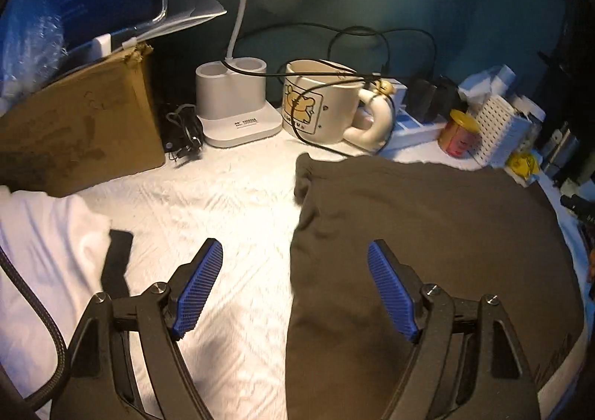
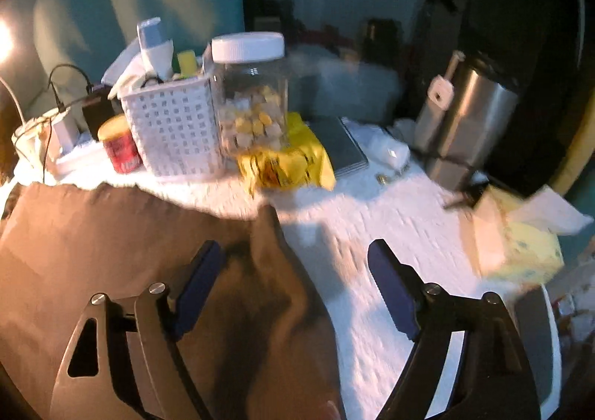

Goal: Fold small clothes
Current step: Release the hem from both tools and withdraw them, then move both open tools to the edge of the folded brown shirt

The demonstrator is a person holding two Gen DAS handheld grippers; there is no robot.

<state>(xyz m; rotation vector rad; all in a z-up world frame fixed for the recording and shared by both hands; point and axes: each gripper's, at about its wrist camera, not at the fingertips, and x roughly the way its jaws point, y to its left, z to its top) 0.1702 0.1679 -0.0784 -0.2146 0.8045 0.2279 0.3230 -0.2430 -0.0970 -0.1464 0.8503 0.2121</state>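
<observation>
A dark brown garment (image 1: 427,234) lies flat on the white cloth-covered table (image 1: 223,204). In the left wrist view my left gripper (image 1: 295,256) hangs open over the garment's left edge, its right finger above the fabric and its left finger above bare cloth; nothing is between the blue pads. In the right wrist view the same brown garment (image 2: 130,234) fills the left half, with a raised fold along its right edge. My right gripper (image 2: 295,256) stands wide open over that edge, holding nothing. A white garment (image 1: 48,234) lies at the left.
Along the back stand a cardboard box (image 1: 81,137), a white lamp base (image 1: 238,111), a cream mug (image 1: 319,100) with cables, a white basket (image 2: 174,130), a clear jar (image 2: 253,96), a red tin (image 2: 121,148), a yellow packet (image 2: 286,160) and a steel canister (image 2: 465,115).
</observation>
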